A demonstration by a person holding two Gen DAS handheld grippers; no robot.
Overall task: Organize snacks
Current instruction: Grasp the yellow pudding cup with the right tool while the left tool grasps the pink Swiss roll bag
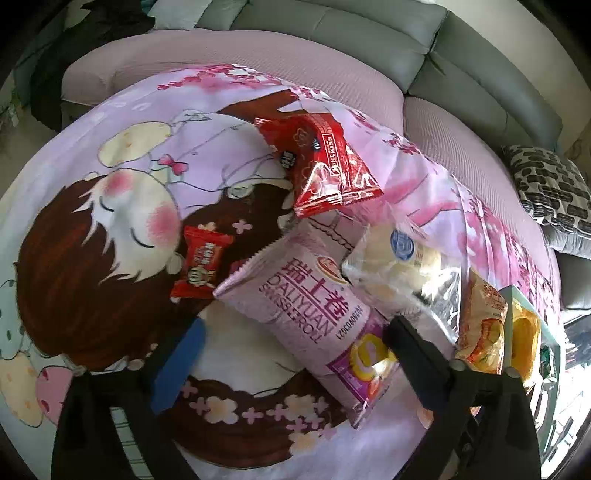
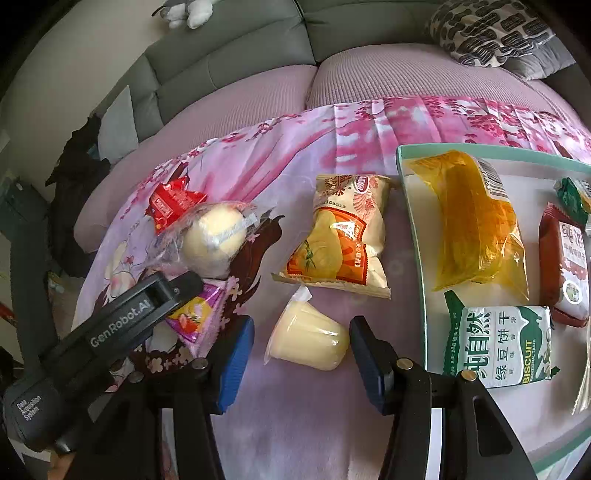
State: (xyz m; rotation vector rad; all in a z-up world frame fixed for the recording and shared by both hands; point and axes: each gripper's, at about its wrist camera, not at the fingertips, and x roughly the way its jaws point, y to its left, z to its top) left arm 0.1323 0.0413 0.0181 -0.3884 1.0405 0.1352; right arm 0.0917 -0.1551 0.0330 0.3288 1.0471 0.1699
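Observation:
My left gripper (image 1: pixel 291 339) is open over the printed cloth, its right finger resting at the lower end of a pink Swiss roll pack (image 1: pixel 306 295). A clear-wrapped bun (image 1: pixel 391 266) lies just beyond, with two red packs (image 1: pixel 321 162) farther back and a small red candy (image 1: pixel 201 262) to the left. My right gripper (image 2: pixel 301 354) is open, its fingers either side of a pale jelly cup (image 2: pixel 308 341) lying on its side. An orange snack bag (image 2: pixel 343 236) lies ahead of it. The tray (image 2: pixel 413 221) at the right holds a yellow bag (image 2: pixel 476 236), a green biscuit pack (image 2: pixel 498 343) and a red pack (image 2: pixel 565 262).
The cloth (image 1: pixel 110 155) covers a pink sofa seat (image 2: pixel 369 74) with grey back cushions (image 1: pixel 332 33). A patterned pillow (image 2: pixel 487 29) sits at the back right. The left gripper's body (image 2: pixel 122 321) shows at the left of the right wrist view.

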